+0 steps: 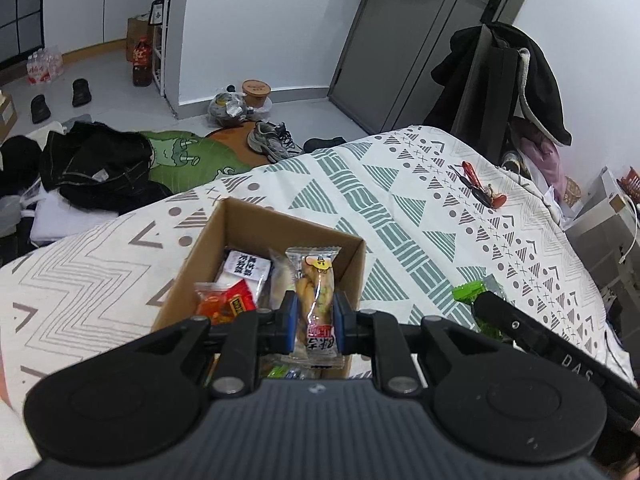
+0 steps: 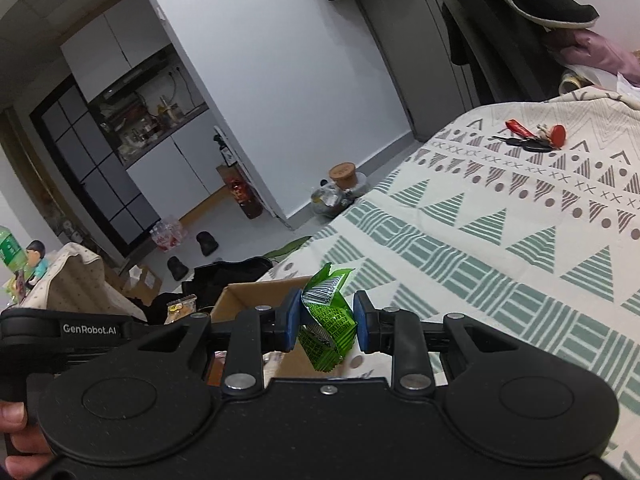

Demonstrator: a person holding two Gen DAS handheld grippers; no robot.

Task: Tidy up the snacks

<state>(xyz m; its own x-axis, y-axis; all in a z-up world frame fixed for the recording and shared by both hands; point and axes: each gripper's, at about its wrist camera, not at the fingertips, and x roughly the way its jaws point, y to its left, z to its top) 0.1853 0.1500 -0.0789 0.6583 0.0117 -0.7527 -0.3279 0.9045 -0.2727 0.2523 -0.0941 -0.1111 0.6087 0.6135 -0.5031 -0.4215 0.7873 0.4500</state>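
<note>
An open cardboard box (image 1: 240, 232) sits on the patterned bedspread (image 1: 420, 208) and holds several snack packets, among them a red-orange one (image 1: 224, 300) and a black-and-white one (image 1: 246, 268). My left gripper (image 1: 314, 320) is shut on a clear packet with a yellowish snack (image 1: 316, 292), held above the box's right side. My right gripper (image 2: 326, 322) is shut on a crumpled green snack packet (image 2: 328, 320), held just right of the box (image 2: 256, 296). The right gripper and green packet also show at the right of the left wrist view (image 1: 472, 292).
A bunch of keys with red tags (image 1: 480, 192) lies farther back on the bed. Beyond the bed edge the floor holds black clothes (image 1: 96, 164), a green mat (image 1: 188, 156), sneakers (image 1: 272, 140) and bags. A coat-draped chair (image 1: 504, 80) stands by the bed's far corner.
</note>
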